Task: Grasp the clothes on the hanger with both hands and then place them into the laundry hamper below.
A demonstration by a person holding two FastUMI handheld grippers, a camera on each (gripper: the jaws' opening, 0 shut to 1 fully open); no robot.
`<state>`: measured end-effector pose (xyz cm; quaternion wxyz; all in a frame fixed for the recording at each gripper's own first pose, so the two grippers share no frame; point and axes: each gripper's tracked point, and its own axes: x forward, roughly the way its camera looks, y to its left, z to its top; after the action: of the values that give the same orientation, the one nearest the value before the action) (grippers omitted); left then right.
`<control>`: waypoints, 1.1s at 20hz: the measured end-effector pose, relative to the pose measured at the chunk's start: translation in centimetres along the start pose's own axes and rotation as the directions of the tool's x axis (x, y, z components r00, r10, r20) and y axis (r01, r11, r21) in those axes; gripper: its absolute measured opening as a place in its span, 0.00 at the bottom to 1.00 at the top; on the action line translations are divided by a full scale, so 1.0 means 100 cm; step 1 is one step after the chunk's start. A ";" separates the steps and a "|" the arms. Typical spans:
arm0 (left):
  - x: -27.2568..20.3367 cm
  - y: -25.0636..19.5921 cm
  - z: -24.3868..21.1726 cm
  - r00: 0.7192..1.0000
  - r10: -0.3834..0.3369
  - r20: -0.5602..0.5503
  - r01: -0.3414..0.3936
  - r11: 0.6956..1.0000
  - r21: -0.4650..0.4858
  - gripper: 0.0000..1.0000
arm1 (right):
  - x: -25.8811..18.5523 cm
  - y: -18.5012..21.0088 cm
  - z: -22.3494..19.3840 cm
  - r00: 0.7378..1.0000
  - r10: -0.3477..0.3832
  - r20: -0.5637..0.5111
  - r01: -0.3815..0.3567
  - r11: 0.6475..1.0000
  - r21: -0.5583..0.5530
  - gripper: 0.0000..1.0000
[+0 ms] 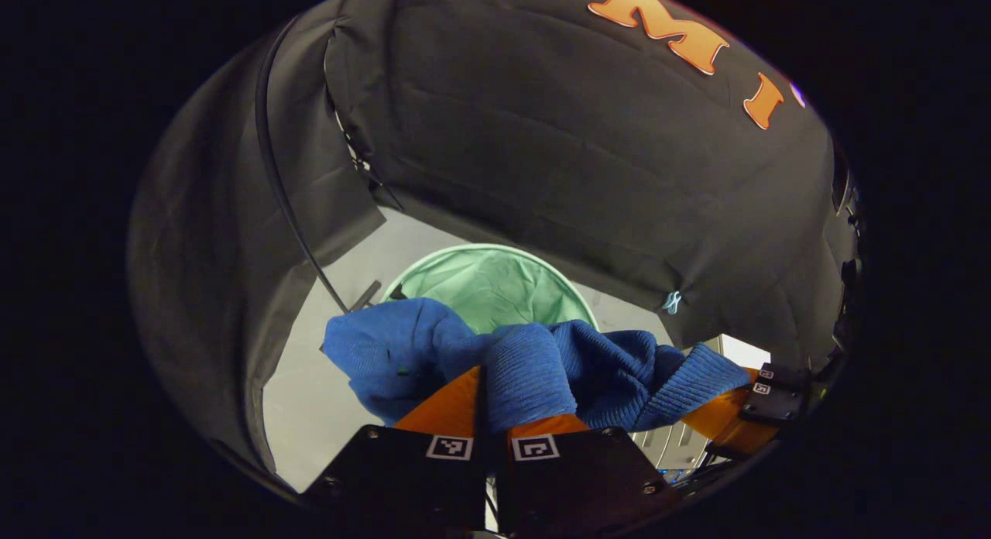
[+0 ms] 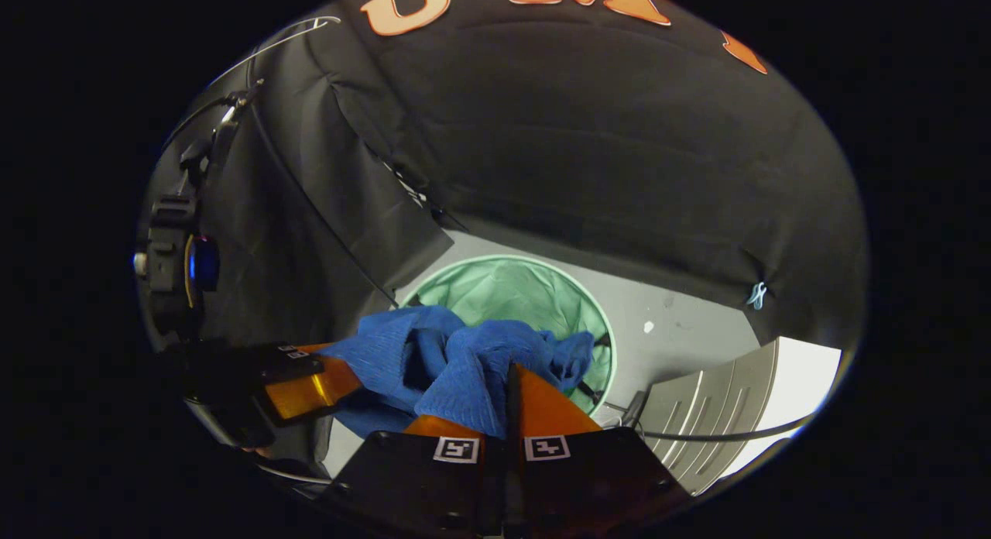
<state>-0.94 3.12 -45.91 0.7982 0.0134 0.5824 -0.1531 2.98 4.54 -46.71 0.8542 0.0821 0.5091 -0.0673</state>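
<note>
Sitting on the floor ahead of and below both grippers, the green laundry hamper (image 1: 495, 283) gapes open-mouthed, ready to catch a drop. Bunched between the two tools and hanging above the hamper's near rim is the blue knitted garment (image 1: 542, 361), carried clear of any hanger. Closed orange fingers of the left gripper (image 1: 488, 403) pinch one fold, and the right gripper (image 2: 507, 403), jaws likewise pressed together, pinches another, sharing the load so it stays gathered.

No legible text; the black-and-white square markers (image 1: 449, 447) on the tongs' bases hold coded patterns (not words).
</note>
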 end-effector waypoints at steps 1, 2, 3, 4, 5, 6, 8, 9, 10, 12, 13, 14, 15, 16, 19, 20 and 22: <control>0.000 0.002 -0.004 1.000 0.002 -0.011 -0.002 1.000 0.003 0.06 | 0.001 -0.001 -0.005 1.000 -0.003 -0.022 0.003 1.000 0.000 0.08; -0.002 0.000 -0.008 1.000 0.002 -0.020 -0.002 1.000 0.006 0.07 | 0.003 -0.001 -0.009 0.999 0.000 -0.036 0.000 1.000 0.000 0.08; -0.004 0.001 -0.010 1.000 0.007 -0.026 -0.007 1.000 0.006 0.14 | 0.004 0.001 -0.012 0.999 -0.002 -0.046 0.002 1.000 -0.003 0.08; -0.003 0.002 -0.011 0.999 0.013 -0.030 -0.013 1.000 0.006 0.18 | 0.004 -0.001 -0.014 0.998 -0.010 -0.055 0.009 1.000 -0.007 0.08; -0.004 0.003 -0.013 0.999 0.019 -0.042 -0.019 1.000 0.006 0.21 | 0.007 -0.002 -0.018 0.998 -0.012 -0.064 0.012 1.000 -0.009 0.10; -0.006 0.003 -0.014 0.998 0.029 -0.051 -0.029 1.000 0.006 0.25 | 0.007 -0.001 -0.022 0.997 -0.011 -0.075 0.010 1.000 -0.011 0.13; -0.010 0.012 -0.019 0.996 0.056 -0.063 -0.055 0.998 0.012 0.54 | 0.007 -0.004 -0.032 0.996 -0.016 -0.093 0.015 1.000 -0.012 0.33; -0.012 0.018 -0.021 0.995 0.071 -0.065 -0.070 0.997 0.017 0.66 | 0.010 -0.004 -0.036 0.995 -0.013 -0.096 0.012 1.000 -0.010 0.46; -0.011 0.021 -0.023 0.994 0.086 -0.071 -0.084 0.996 0.023 0.78 | 0.010 -0.004 -0.040 0.995 -0.011 -0.104 0.010 1.000 -0.010 0.60; -0.010 0.022 -0.025 0.993 0.092 -0.070 -0.090 0.996 0.027 0.97 | 0.006 -0.006 -0.048 0.992 -0.018 -0.123 0.018 1.000 -0.001 0.87; -0.009 0.021 -0.027 0.994 0.086 -0.073 -0.084 0.996 0.026 0.97 | 0.007 -0.005 -0.050 0.991 -0.023 -0.130 0.024 1.000 0.001 1.00; -0.008 0.022 -0.028 0.994 0.082 -0.073 -0.080 0.996 0.028 0.97 | 0.007 -0.004 -0.054 0.990 -0.027 -0.136 0.028 1.000 0.003 0.98; -0.011 0.021 -0.027 0.995 0.075 -0.069 -0.073 0.997 0.034 0.98 | 0.007 -0.004 -0.055 0.990 -0.031 -0.137 0.031 0.999 0.004 0.98; -0.017 0.021 -0.025 0.996 0.071 -0.061 -0.069 0.997 0.041 0.98 | 0.006 -0.003 -0.053 0.991 -0.035 -0.131 0.036 0.999 0.004 0.98; -0.026 0.017 -0.021 0.998 0.058 -0.037 -0.056 0.997 0.057 0.98 | 0.001 0.003 -0.046 0.994 -0.048 -0.098 0.048 0.999 -0.004 0.98; -0.029 0.017 -0.018 0.998 0.056 -0.025 -0.054 0.997 0.058 0.98 | -0.002 0.005 -0.040 0.995 -0.052 -0.084 0.052 0.999 -0.005 0.99; -0.037 0.022 -0.007 0.998 0.055 0.011 -0.055 0.997 0.056 0.97 | -0.011 0.010 -0.029 0.997 -0.060 -0.042 0.060 0.998 0.000 0.99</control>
<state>-2.06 6.16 -43.08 0.8043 0.0512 0.5733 -0.1473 0.21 6.17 -47.03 0.8409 0.0687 0.5290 -0.0913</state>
